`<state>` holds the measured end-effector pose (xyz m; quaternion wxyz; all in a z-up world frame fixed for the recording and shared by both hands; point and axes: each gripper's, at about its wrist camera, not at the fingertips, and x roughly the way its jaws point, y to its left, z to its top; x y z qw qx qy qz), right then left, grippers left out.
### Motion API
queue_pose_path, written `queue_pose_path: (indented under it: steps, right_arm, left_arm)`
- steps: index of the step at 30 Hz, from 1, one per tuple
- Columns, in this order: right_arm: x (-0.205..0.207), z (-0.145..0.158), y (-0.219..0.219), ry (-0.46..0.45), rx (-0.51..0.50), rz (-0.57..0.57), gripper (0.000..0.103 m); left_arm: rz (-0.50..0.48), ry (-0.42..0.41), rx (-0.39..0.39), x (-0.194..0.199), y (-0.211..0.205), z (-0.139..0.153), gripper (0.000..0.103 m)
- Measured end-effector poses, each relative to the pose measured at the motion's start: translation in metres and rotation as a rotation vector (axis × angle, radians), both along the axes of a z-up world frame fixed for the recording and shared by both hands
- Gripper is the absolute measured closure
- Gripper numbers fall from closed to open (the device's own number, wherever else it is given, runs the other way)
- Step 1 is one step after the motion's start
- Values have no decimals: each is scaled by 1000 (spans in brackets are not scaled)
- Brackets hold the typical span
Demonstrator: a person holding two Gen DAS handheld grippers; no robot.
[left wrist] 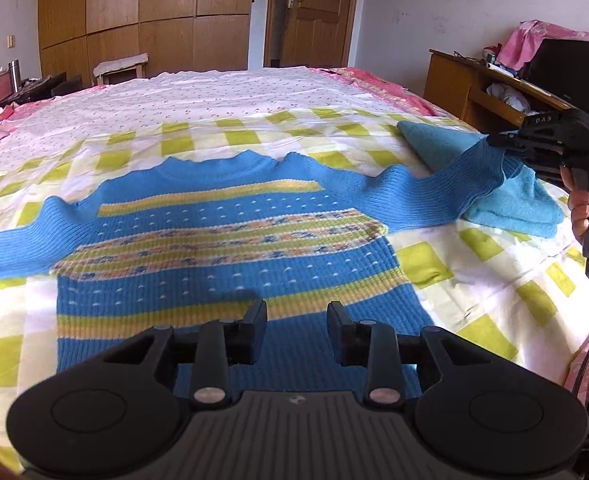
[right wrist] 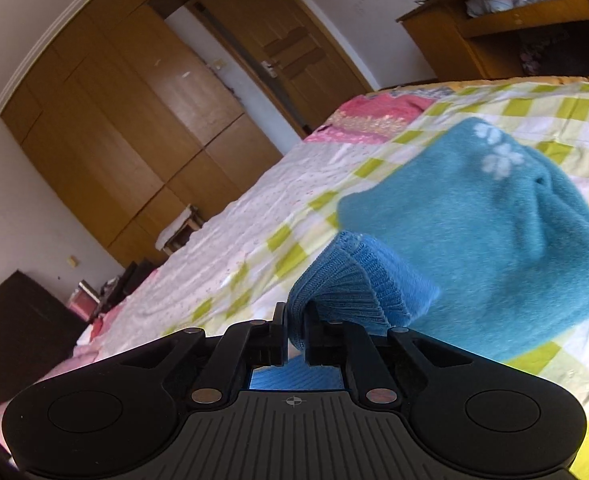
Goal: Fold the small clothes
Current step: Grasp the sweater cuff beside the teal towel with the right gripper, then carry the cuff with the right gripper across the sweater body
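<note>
1. Right now your blue knit sweater [left wrist: 222,248] lies face up on the green-and-white checked bedcover [left wrist: 474,280], collar toward the far end of the bed and hem toward you.
2. Your left gripper [left wrist: 296,320] hovers over the lower part of the sweater's body, released, with a clear gap between its fingers and nothing in them.
3. Your right gripper [right wrist: 294,330] is clamped on the cuff [right wrist: 334,296] of the sweater's right-hand sleeve; the ribbed knit bunches up between the pads.
4. From the left wrist view, that sleeve [left wrist: 434,188] is stretched out sideways and raised off the bedcover toward the right gripper, which sits at the right edge of the picture in your hand [left wrist: 580,208].
5. The other sleeve [left wrist: 10,248] lies flat, spread out to the left, its end running out of the picture.
6. A folded teal fleece garment [right wrist: 494,232] with pale flower marks rests on the bedcover just beyond the held cuff; the lifted sleeve crosses in front of it.
7. Beyond the bed you have wooden wardrobes [left wrist: 142,12], a door [left wrist: 318,12] and a wooden desk [left wrist: 474,84] with clutter.
</note>
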<state>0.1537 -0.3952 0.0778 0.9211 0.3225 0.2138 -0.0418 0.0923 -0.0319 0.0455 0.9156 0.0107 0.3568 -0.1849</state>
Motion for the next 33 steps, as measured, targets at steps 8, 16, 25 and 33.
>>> queue_pose_path:
  steps: [8, 16, 25, 33]
  right_arm:
    - [52, 30, 121, -5, -91, 200, 95]
    - [98, 7, 261, 68, -327, 401, 95]
    - [102, -57, 363, 156, -676, 569, 95]
    - [94, -72, 397, 135, -861, 613, 91]
  left_arm:
    - [47, 8, -83, 0, 65, -16, 64]
    - [100, -22, -164, 2, 112, -33, 64]
    - [107, -26, -207, 1, 143, -42, 63]
    - [118, -22, -237, 0, 159, -45, 63]
